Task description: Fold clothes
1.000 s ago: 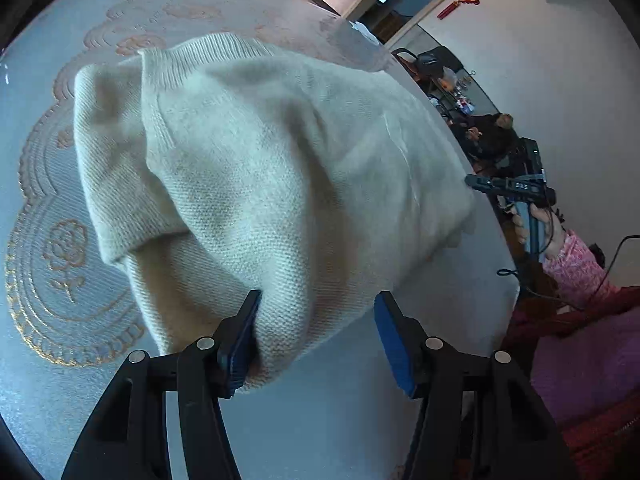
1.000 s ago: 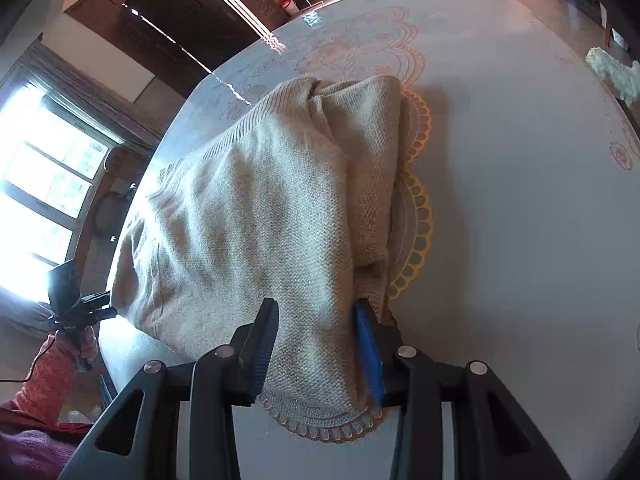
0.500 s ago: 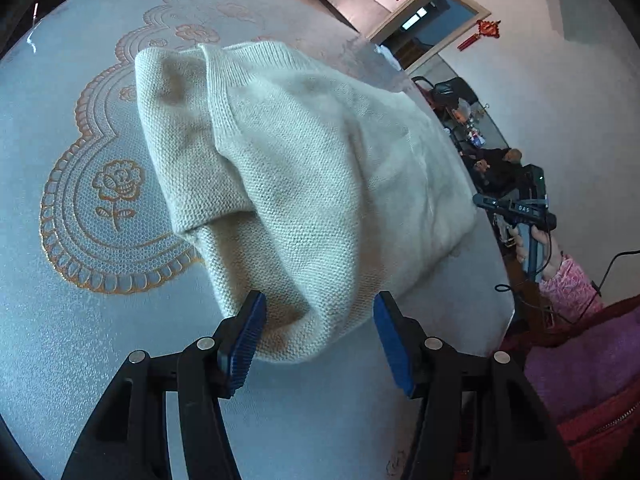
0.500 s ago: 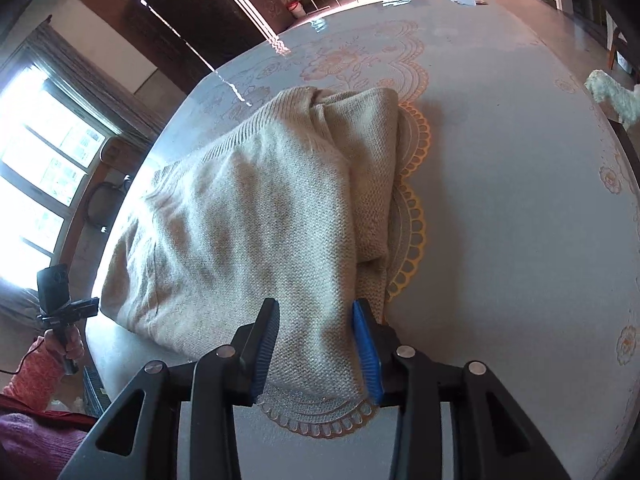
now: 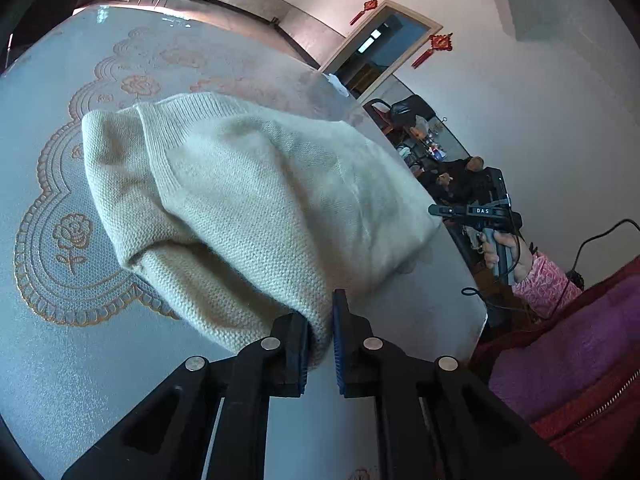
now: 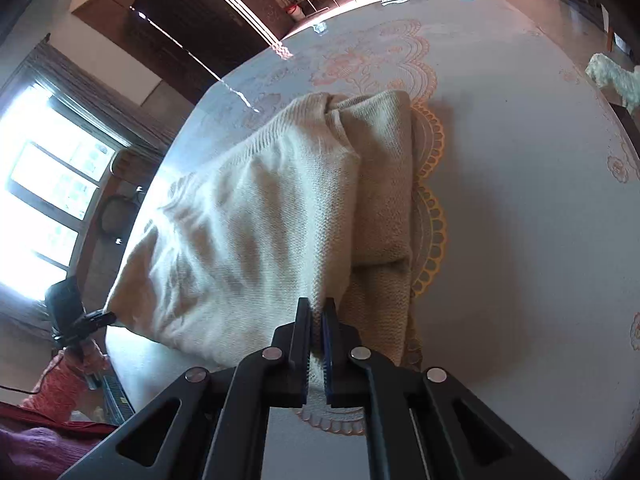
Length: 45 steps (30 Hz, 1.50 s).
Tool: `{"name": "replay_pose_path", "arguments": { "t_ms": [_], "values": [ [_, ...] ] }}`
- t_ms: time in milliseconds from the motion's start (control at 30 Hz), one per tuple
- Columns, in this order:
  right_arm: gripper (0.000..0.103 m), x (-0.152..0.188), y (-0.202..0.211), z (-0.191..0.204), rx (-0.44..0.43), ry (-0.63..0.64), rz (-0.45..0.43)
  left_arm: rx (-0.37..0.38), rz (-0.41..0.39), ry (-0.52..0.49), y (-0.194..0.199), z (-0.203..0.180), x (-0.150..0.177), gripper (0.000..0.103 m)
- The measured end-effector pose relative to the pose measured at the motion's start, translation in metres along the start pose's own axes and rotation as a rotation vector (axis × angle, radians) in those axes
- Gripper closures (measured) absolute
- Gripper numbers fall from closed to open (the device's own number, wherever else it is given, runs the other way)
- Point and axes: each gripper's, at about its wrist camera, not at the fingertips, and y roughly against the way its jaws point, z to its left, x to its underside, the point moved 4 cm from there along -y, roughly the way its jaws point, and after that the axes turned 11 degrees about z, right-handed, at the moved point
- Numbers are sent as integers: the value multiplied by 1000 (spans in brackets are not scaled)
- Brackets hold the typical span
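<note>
Both sets of jaws, open half a second ago, have just been closed on the near hem of the cream knitted jumper (image 5: 256, 208) lying ahead on the pale rose-patterned table (image 5: 60, 360). With the left gripper (image 5: 320, 344) and right gripper (image 6: 316, 344) each clamped on cloth, the corners are best raised together and level, then carried away to the far edge.

Cream knit sweater (image 5: 256, 208), partly folded, lies bunched on the worktop (image 5: 60, 360) over its gold rose pattern. One sleeve is folded across the body; the ribbed edge sits at the far end. Both near corners are pinched and raised slightly off the worktop.
</note>
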Motion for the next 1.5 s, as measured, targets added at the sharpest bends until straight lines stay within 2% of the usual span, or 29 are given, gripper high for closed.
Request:
{"name": "replay_pose_path", "arguments": {
  "t_ms": [100, 167, 233, 267, 300, 400, 433, 467, 500, 600, 667, 700, 733, 800, 867, 900, 933, 967, 1000, 1033, 1067, 1100, 1133, 1200, 1300, 1400, 1500],
  "values": [
    [100, 3, 21, 12, -9, 17, -27, -6, 6, -21, 11, -2, 14, 93],
    [100, 9, 27, 9, 17, 22, -31, -30, 64, 14, 1, 6, 31, 93],
    [100, 19, 20, -14, 71, 4, 6, -55, 121, 48, -10, 14, 47, 93],
    [100, 23, 16, -24, 94, -7, 22, -90, 158, 45, -17, 15, 55, 93],
    [100, 24, 14, -31, 87, -29, 21, -91, 159, 30, -19, 13, 61, 93],
    [93, 26, 9, -50, 66, -97, 18, -87, 190, 58, -12, 13, 65, 90],
    [83, 26, 9, -55, 66, -118, 13, -91, 202, 74, -8, 15, 66, 89],
    [77, 23, 16, -54, 111, -124, -11, -95, 213, 90, -3, 16, 67, 89],
    [77, 19, 24, -52, 154, -126, -37, -121, 191, 104, 6, 20, 67, 89],
    [76, 1, 46, -23, 224, -30, -142, -179, 33, 148, 40, 16, 52, 86],
    [75, -12, 49, 7, 223, 71, -189, -224, -108, 157, 52, 8, 29, 75],
    [74, -19, 44, 24, 211, 129, -191, -259, -177, 151, 52, 4, 15, 61],
    [74, -26, 35, 41, 201, 189, -179, -297, -212, 142, 42, -1, 2, 50],
    [74, -39, 8, 70, 216, 301, -143, -372, -281, 124, 23, -10, -25, 48],
    [74, -49, -24, 97, 264, 404, -101, -410, -265, 162, -6, -1, -49, 48],
    [74, -52, -40, 110, 285, 457, -83, -410, -233, 168, -25, 1, -58, 47],
    [74, -56, -56, 123, 304, 508, -66, -411, -201, 174, -45, 3, -67, 41],
    [74, -55, -70, 129, 317, 552, -50, -444, -162, 166, -66, 5, -71, 40],
    [74, -55, -83, 134, 329, 592, -33, -517, -123, 141, -85, 8, -74, 39],
    [74, -55, -96, 133, 335, 603, -12, -569, -135, 98, -91, 8, -73, 37],
    [73, -55, -107, 125, 343, 594, 3, -621, -149, 54, -97, 7, -72, 34],
    [73, -57, -108, 120, 314, 576, -25, -672, -163, 10, -102, 6, -71, 28],
    [73, -58, -108, 114, 288, 560, -47, -660, -167, 18, -101, 9, -70, 27],
    [75, -53, -97, 100, 262, 543, -28, -649, -143, -8, -100, 17, -68, 26],
    [75, -62, -86, 95, 298, 544, -22, -635, -130, -39, -88, 28, -54, 25],
    [75, -74, -65, 57, 307, 417, -61, -562, -128, -13, -71, 40, -40, 25],
    [74, -90, -46, 18, 349, 261, -101, -635, -134, 12, -57, 40, -40, 25]
  ]
}}
